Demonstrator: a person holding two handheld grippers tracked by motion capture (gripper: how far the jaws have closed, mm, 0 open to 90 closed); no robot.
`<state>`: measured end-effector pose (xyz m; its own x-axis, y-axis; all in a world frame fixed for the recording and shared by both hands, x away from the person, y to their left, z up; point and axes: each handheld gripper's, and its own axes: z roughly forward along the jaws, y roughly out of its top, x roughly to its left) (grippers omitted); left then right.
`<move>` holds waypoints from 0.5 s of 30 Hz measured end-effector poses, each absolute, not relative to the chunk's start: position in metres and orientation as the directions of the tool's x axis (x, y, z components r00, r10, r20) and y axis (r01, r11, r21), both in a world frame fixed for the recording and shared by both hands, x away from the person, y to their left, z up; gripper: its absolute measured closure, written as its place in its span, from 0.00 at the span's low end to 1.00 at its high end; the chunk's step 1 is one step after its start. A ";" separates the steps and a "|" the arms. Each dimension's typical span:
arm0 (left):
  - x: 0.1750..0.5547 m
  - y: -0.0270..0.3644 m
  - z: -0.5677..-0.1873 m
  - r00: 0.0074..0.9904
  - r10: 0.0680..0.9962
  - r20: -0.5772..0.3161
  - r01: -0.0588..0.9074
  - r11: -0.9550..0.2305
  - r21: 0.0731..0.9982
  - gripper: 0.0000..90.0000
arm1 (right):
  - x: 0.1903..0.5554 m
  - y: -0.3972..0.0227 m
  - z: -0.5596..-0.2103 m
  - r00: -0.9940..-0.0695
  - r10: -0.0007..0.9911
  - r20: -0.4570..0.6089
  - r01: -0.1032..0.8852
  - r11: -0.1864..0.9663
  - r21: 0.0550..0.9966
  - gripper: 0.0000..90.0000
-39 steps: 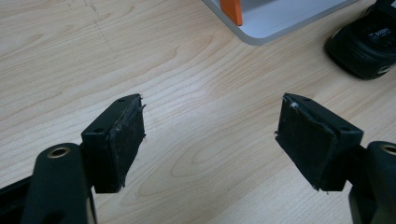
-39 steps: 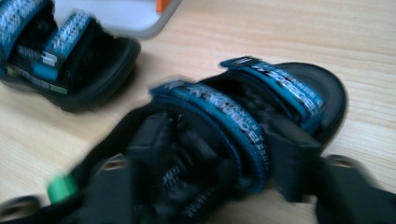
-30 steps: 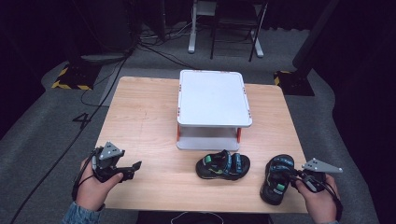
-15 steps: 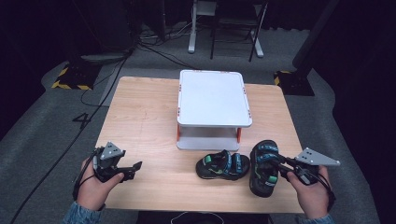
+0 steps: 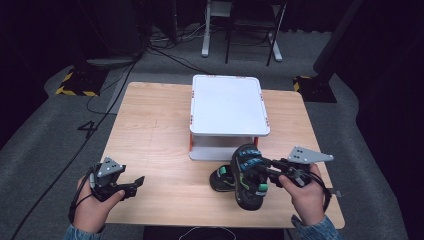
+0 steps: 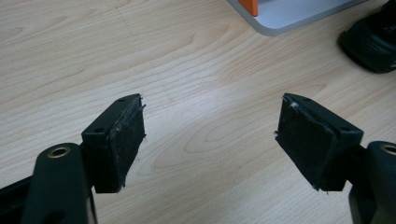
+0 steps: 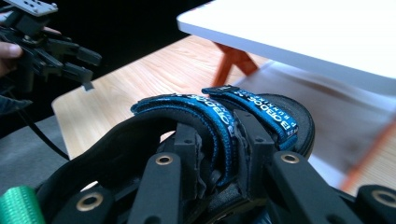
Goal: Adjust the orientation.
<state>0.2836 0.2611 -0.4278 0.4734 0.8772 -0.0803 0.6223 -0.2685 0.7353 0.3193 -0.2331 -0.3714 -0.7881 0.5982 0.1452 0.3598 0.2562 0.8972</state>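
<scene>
Standing near the far middle of the wooden table (image 5: 150, 130), a white two-tier stand (image 5: 227, 102) is seen with bare shelves. A black sandal with blue straps (image 5: 247, 175) is gripped by its strap in the right gripper (image 5: 265, 170), beside a second sandal (image 5: 221, 179). The left gripper (image 5: 134, 184) is held open, grasping nothing.

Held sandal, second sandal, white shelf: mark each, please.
Held sandal (image 7: 219, 112): right gripper view, blue strap.
Second sandal (image 5: 221, 180): high view, exposed heel end on the table.
White shelf (image 5: 227, 105): high view, middle of its top board.
</scene>
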 end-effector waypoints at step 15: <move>0.285 0.267 -0.428 0.468 0.880 -0.085 0.622 -0.259 0.739 0.27 | 0.369 -0.156 -0.385 -0.790 0.588 0.174 0.380 0.248 0.891 0.82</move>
<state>0.2845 0.2667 -0.4279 0.4677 0.8798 -0.0854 0.6223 -0.2591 0.7386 0.3688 -0.1560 -0.3848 -0.7902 0.5877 0.1738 0.3804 0.2479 0.8910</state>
